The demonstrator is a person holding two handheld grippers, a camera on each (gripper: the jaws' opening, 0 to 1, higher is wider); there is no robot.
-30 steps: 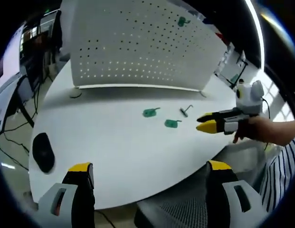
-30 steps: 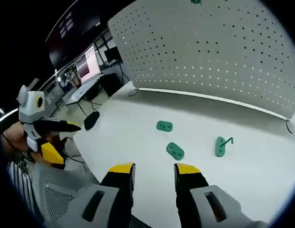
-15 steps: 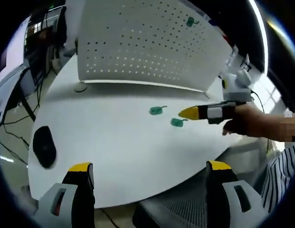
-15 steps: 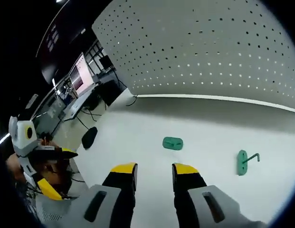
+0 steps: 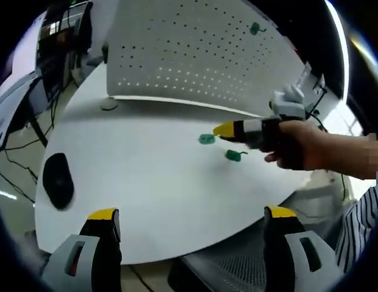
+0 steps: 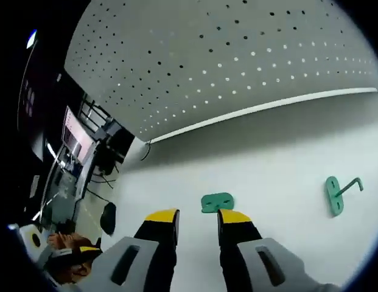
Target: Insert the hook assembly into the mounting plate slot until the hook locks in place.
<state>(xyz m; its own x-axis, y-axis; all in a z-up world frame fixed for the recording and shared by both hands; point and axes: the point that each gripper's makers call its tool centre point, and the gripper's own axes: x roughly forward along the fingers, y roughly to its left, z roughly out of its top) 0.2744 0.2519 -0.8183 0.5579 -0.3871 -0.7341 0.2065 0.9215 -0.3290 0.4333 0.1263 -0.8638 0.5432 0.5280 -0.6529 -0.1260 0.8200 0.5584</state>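
Right gripper (image 6: 197, 218) reaching a green plate (image 6: 217, 202) on the white bench (image 5: 146, 176).
Its jaws stand slightly apart, ungrasping, just short of the plate; left gripper (image 5: 192, 220) jaws spread wide.

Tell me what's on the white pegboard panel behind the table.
High on the white pegboard panel, the left gripper view shows one small green piece on its face; otherwise rows of bare holes. The right gripper and the person's hand cover part of its lower right corner.

left far back, right close, shared table (image 5: 152, 182)
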